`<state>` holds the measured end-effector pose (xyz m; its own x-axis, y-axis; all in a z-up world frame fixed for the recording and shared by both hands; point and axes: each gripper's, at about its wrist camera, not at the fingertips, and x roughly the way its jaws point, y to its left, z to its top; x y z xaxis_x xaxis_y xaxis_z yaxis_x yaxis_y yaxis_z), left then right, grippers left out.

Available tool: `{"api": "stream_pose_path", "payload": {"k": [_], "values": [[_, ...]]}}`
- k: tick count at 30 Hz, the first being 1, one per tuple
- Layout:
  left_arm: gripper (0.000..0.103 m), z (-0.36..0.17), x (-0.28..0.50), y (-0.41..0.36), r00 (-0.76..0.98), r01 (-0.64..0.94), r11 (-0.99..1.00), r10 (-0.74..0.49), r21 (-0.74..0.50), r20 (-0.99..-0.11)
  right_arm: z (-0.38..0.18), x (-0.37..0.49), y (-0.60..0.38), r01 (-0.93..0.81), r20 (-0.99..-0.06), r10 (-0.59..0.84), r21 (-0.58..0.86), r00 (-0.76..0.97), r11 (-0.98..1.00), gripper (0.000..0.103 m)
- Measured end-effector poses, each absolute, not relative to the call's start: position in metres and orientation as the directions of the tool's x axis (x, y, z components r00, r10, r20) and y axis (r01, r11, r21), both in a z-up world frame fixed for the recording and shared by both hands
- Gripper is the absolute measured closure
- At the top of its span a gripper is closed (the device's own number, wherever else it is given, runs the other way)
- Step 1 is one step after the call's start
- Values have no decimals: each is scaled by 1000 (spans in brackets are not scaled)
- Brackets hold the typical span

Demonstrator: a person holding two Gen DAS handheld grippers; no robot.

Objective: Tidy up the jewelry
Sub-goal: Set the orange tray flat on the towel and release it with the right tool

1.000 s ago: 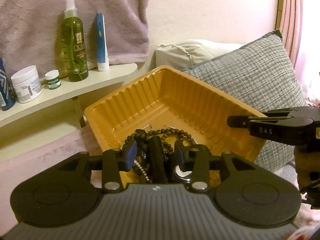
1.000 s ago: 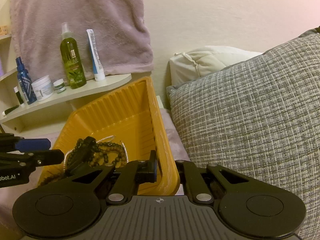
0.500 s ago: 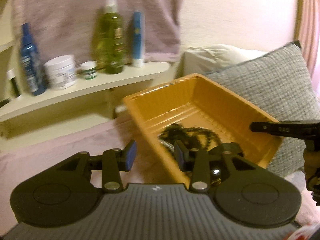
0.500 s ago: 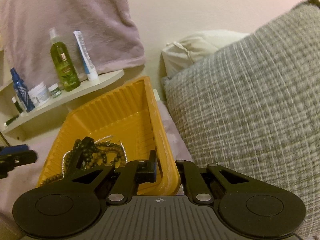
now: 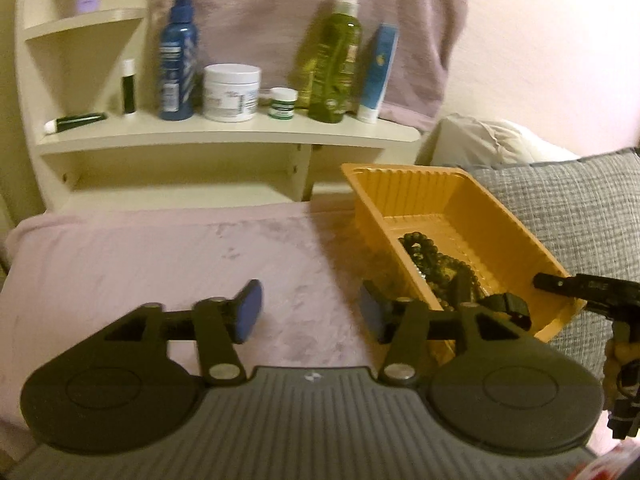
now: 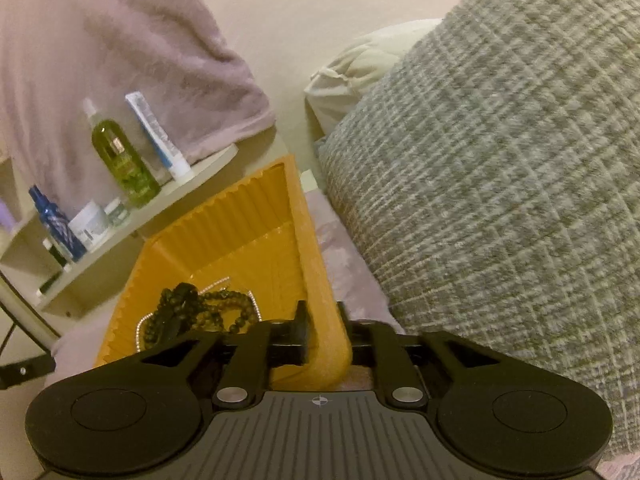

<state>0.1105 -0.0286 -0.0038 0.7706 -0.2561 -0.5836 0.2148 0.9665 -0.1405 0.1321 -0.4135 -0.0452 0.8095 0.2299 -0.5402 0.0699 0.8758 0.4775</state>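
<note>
The orange tray (image 6: 224, 236) sits on the pink bed (image 5: 160, 264) against the grey cushion. Right tongs (image 6: 324, 340) clench its near rim; keep it level. Beaded jewelry (image 6: 200, 312) lies inside. Left tongs (image 5: 308, 308) hang released.

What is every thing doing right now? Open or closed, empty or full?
Left tongs: open, holding nothing.
Right tongs: shut on the orange tray's rim.
Orange tray: tilted, holding jewelry.
Dark bead necklace: piled in the tray.
Green spray bottle: upright, capped.
</note>
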Motion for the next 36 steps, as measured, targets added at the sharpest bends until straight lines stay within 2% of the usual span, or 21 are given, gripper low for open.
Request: {"api": "stream_pose_path", "payload": {"k": [1, 2, 4, 6, 8, 12, 15, 19, 24, 29, 36], "values": [[44, -4, 109, -27, 772, 213, 966, -259, -147, -581, -45, 129, -416, 72, -529, 227, 486, 818, 871, 29], [43, -4, 107, -26, 772, 208, 966, -257, -151, -582, -43, 125, -420, 72, -508, 226, 502, 831, 862, 25], [40, -4, 104, -24, 772, 194, 970, -245, -149, -586, -38, 118, -427, 66, -482, 228, 519, 846, 852, 25], [26, -5, 99, -20, 776, 173, 972, -234, -159, -585, -31, 112, -430, 77, -485, 210, 507, 849, 859, 25], [16, -5, 95, -17, 780, 147, 974, -221, -171, -585, -22, 106, -430, 98, -495, 181, 485, 850, 869, 21], [6, -4, 86, -9, 773, 96, 977, -195, -192, -604, -2, 96, -424, 123, -519, 143, 445, 843, 887, 16], [1, 0, 79, -2, 772, 61, 977, -177, -205, -611, 10, 93, -412, 136, -569, 148, 425, 809, 895, 15], [1, 8, 65, 4, 775, 40, 984, -141, -174, -617, 22, 90, -386, 101, -626, 205, 416, 752, 904, 15], [1, 17, 47, 7, 758, 14, 989, -107, -148, -644, 34, 80, -340, -26, -672, 264, 343, 692, 939, 15], [1, 20, 28, 9, 735, -12, 990, -89, -144, -673, 36, 69, -297, -136, -699, 314, 299, 642, 944, 14], [1, 25, 2, 0, 719, 4, 994, -79, -110, -690, 37, 52, -266, -193, -728, 325, 262, 604, 946, 14]]}}
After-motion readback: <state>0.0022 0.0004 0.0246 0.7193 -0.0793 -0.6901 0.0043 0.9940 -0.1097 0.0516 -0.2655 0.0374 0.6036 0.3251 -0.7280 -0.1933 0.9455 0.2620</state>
